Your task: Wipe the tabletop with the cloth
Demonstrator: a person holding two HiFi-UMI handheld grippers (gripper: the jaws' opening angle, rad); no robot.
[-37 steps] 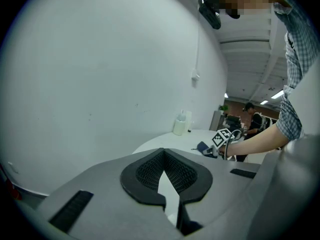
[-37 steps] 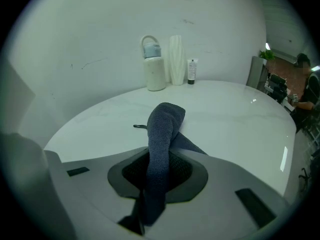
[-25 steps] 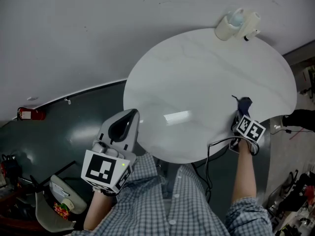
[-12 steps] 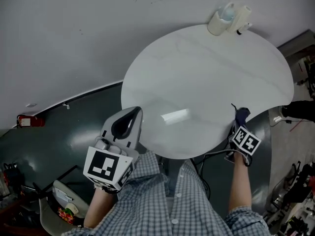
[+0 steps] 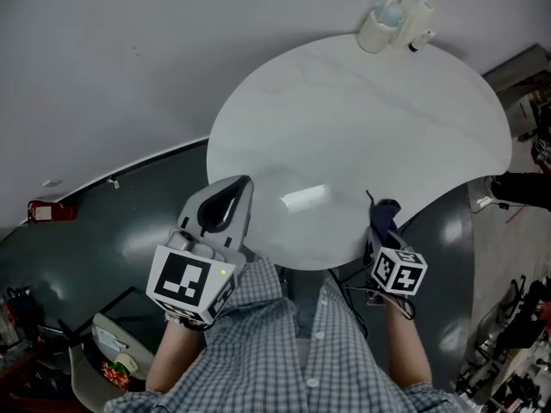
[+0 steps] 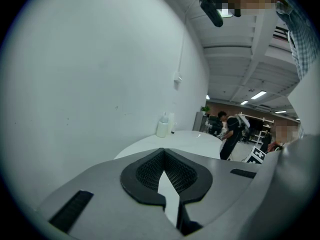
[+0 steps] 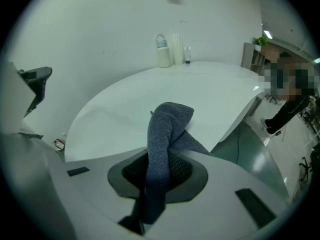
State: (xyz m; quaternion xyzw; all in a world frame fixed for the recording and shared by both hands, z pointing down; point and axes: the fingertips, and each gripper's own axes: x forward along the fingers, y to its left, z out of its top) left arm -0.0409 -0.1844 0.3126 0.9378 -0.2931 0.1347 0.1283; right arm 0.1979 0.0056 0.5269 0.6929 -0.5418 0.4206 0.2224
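The round white table [image 5: 362,119] fills the middle of the head view. A dark blue-grey knitted cloth [image 5: 385,214] lies on its near edge, with my right gripper [image 5: 383,229] shut on it. In the right gripper view the cloth [image 7: 167,129] stands up from between the jaws over the tabletop [image 7: 150,99]. My left gripper [image 5: 236,189] hovers off the table's near-left edge, shut, with nothing in it. In the left gripper view its dark pads [image 6: 150,171] meet at the tips, and the table [image 6: 185,136] lies beyond them.
A white jug and bottles [image 5: 392,20] stand at the table's far edge by the wall; they also show as bottles [image 7: 170,49] in the right gripper view. A black cable [image 5: 353,282] hangs under the near edge. Dark floor with clutter [image 5: 103,351] lies lower left. A person [image 6: 231,134] stands far off.
My right gripper has dragged the cloth left along the table's near edge, from the right rim toward the front middle. The left gripper has stayed in about the same place.
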